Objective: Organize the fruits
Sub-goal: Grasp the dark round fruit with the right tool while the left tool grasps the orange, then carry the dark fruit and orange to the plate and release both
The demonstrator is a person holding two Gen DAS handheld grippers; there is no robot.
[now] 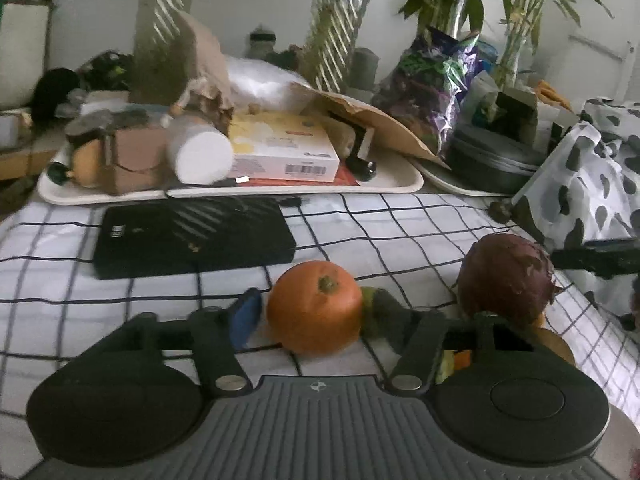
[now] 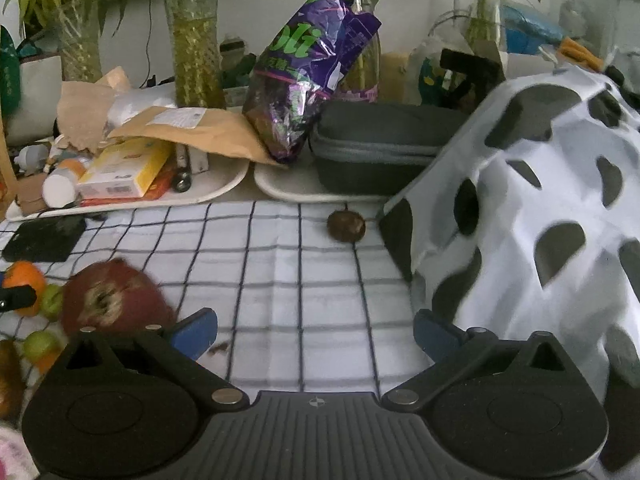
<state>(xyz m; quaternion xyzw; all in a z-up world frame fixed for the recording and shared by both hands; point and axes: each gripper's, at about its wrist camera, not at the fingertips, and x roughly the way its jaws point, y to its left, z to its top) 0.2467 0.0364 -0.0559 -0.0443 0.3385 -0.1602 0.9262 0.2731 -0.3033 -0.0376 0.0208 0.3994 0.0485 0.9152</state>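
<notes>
Your left gripper (image 1: 312,314) has an orange (image 1: 315,307) between its fingers, though you cannot tell whether they press it. Your right gripper (image 2: 316,332) is spread wide over the checked cloth (image 2: 280,272), a red apple (image 2: 114,300) beside its left finger

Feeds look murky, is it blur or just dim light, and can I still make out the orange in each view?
Left wrist view: dim, soft backdrop, but the orange reads sharp between the left tool fingers. Right wrist view: dim, fisheye-bent edges; orange small at the left rim, red fruit motion-smeared.
</notes>
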